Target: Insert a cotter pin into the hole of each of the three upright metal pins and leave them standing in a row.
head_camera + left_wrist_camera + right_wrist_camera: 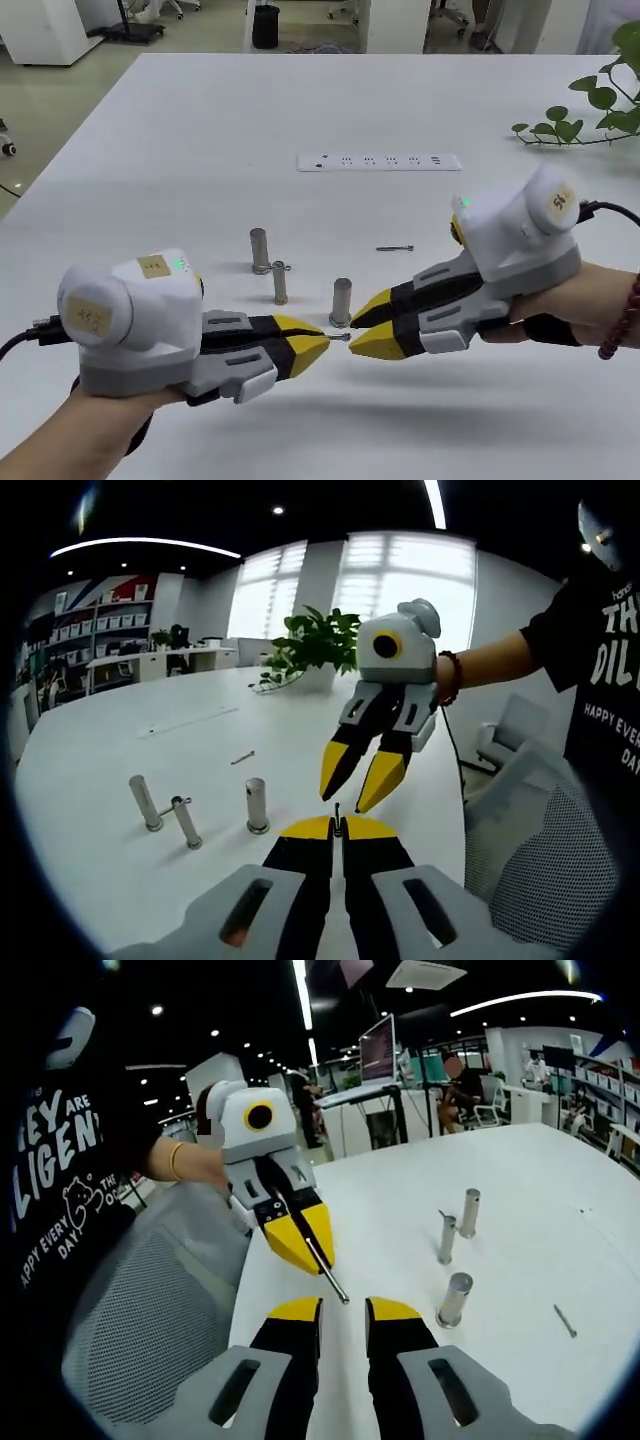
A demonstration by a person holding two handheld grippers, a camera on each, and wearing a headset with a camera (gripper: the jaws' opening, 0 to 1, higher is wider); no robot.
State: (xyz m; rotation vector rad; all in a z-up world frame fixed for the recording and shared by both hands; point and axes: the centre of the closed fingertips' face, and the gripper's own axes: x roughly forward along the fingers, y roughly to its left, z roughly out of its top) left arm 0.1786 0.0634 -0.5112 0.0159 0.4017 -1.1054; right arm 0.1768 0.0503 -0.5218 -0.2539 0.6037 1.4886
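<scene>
white worktop [200, 150] carried a far pin [259, 250], a middle pin [280, 283] already crossed by a fitted cotter [285, 266], and a near pin [341, 302], upright in a row. beside the near pin, the left gripper [322, 345] had its fingers clenched on a cotter pin [340, 337], tip offered to the right gripper [353, 334] with its fingers parted, probably for regripping.

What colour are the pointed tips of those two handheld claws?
Bright yellow on black jaws, clearest in the head view on the left gripper and right gripper.

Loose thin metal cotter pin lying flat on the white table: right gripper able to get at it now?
Probably yes. The right gripper is open and empty, and the loose cotter pin lies on bare white table beyond it, with none of the upright steel pins between them.
</scene>
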